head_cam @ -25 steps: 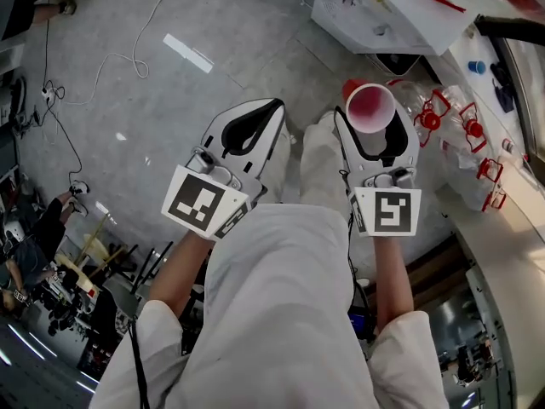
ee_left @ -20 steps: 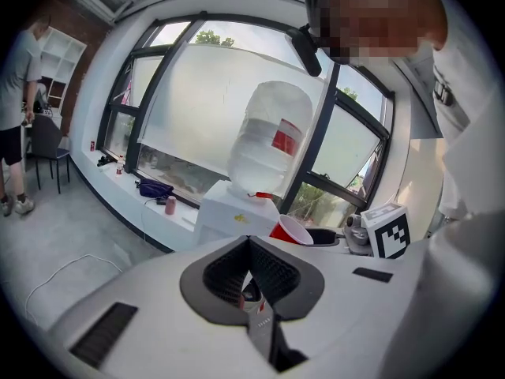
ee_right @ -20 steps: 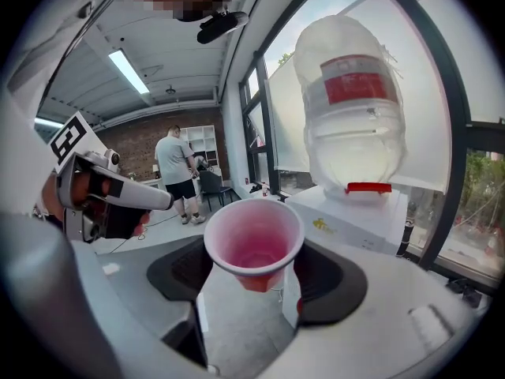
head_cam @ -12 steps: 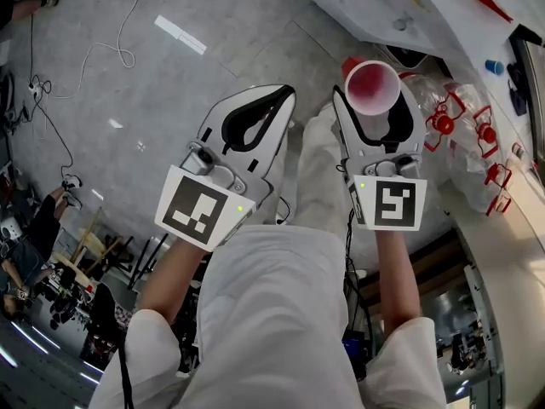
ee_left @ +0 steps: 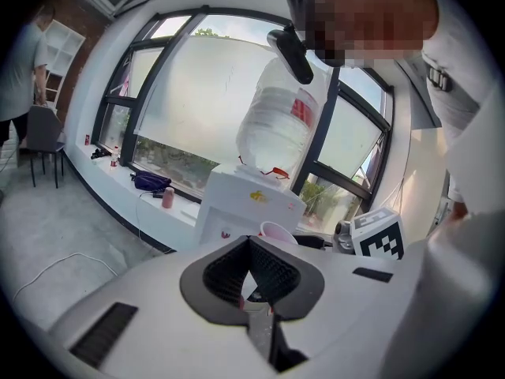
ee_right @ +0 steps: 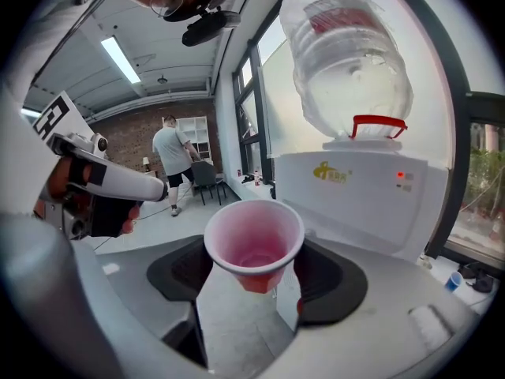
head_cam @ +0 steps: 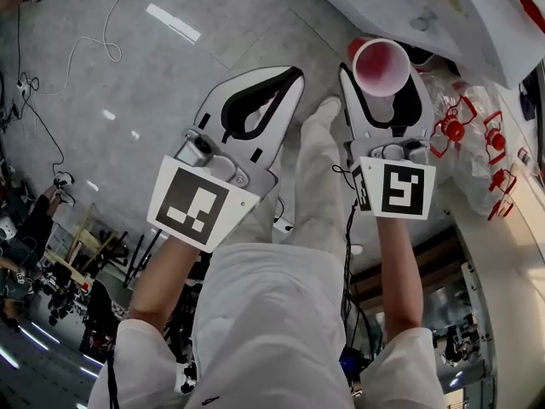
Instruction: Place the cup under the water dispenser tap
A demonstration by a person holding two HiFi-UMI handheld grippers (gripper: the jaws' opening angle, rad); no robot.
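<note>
A pink cup (head_cam: 381, 65) stands upright between the jaws of my right gripper (head_cam: 381, 72), which is shut on its lower part. In the right gripper view the cup (ee_right: 254, 243) sits in front of the white water dispenser (ee_right: 359, 200) with its upturned clear bottle (ee_right: 347, 54). My left gripper (head_cam: 290, 76) is to the left of the right one, shut, its tips touching with nothing between them. In the left gripper view the dispenser (ee_left: 248, 204) and the cup's rim (ee_left: 276, 231) show just past the jaws. The dispenser's white top (head_cam: 409, 11) lies at the upper right of the head view.
Empty clear bottles with red handles (head_cam: 464, 130) lie on the floor right of the dispenser. White cables (head_cam: 106, 45) trail over the grey floor at the left. My white-trousered legs and a shoe (head_cam: 328, 109) are below the grippers. A person (ee_right: 170, 160) stands far back.
Both grippers have shifted forward, up the head view, and look larger. The cup has stayed in the right gripper. The dispenser has slid toward the frame's upper right corner.
</note>
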